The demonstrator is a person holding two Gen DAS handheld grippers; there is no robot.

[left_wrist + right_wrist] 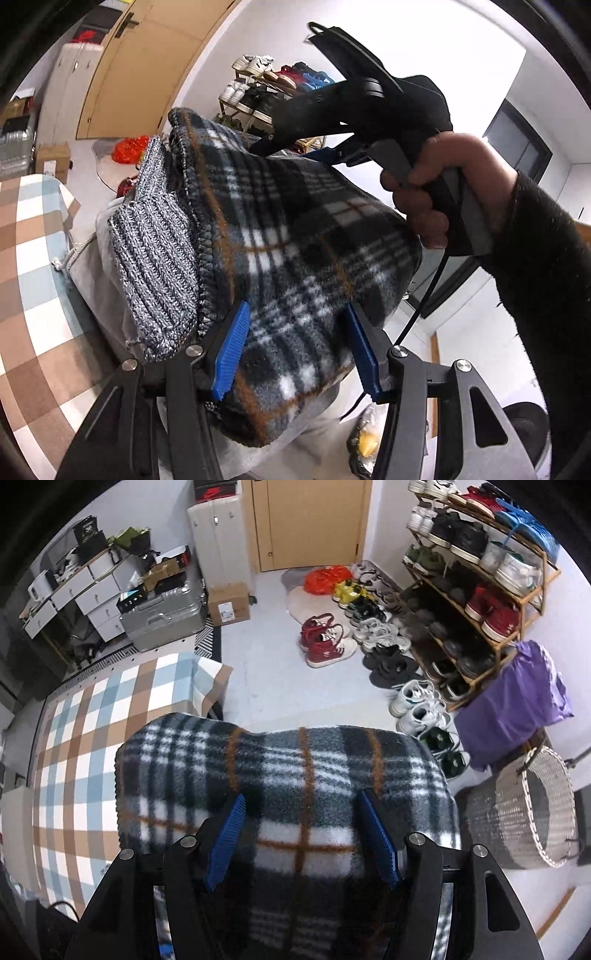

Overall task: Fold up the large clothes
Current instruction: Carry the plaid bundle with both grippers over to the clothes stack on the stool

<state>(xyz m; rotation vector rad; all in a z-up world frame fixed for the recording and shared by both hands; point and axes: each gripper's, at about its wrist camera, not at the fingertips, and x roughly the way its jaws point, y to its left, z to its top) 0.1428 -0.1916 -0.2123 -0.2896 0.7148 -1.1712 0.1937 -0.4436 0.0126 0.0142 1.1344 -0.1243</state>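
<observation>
A thick black, white and orange plaid fleece garment [295, 229], soft and bulky, is clamped between the left gripper [295, 350] fingers above the checked tabletop [92, 738]. The right gripper [301, 834] straddles its folded edge; contact there is unclear. Its grey knit lining [155, 251] invites bunched-edge grips.

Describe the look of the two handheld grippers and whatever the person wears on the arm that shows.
Both grippers have black metal linkage arms with round silver bolts and two ribbed blue pads. The left gripper and the right gripper match in build. From the left wrist view, the right gripper's body is black with a grey handle and a thin black cable hanging from it. The sleeve is dark and fuzzy.
</observation>
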